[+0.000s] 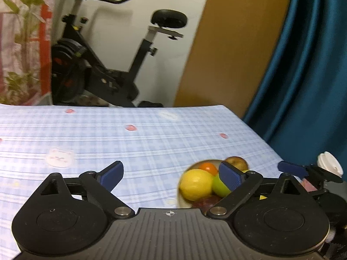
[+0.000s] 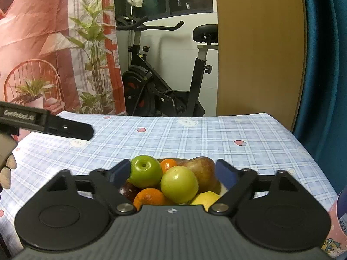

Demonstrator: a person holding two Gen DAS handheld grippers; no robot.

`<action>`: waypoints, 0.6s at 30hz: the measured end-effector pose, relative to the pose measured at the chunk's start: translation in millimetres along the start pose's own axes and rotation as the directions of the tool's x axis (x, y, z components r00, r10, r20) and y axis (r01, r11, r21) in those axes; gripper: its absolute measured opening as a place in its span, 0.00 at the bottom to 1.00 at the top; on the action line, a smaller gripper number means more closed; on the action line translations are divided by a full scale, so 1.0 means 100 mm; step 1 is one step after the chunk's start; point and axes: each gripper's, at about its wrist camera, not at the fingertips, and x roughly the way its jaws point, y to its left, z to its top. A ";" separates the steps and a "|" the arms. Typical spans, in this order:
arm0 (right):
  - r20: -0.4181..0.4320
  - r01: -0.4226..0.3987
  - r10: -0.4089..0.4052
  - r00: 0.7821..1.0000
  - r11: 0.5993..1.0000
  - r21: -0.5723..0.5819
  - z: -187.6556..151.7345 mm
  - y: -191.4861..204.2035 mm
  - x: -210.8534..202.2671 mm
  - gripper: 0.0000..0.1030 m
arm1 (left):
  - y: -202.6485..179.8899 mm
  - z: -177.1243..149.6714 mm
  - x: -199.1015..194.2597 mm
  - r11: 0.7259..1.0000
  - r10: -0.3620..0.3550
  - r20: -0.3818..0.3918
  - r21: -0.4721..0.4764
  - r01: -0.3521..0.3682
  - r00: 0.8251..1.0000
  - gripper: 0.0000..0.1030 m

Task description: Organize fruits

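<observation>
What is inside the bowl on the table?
The bowl holds two green apples, two oranges, a brownish pear, a lemon and a dark red fruit. Anything under them is covered.

An exercise bike (image 2: 164, 82) stands behind the checked tablecloth (image 2: 216, 138).

I see a table (image 2: 195, 134) covered with a light blue checked cloth that has small red and white prints. On it, near the right edge, a bowl (image 1: 180, 197) stands, heaped with fruit. To the right of the bowl there is a pink and blue container (image 2: 338, 218), also on the cloth.
</observation>
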 end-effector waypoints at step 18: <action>-0.042 -0.049 0.053 0.998 0.995 0.090 0.38 0.16 -0.08 1.00 | -0.23 0.19 -0.99 0.952 0.287 0.186 0.057 -0.302 0.940 0.94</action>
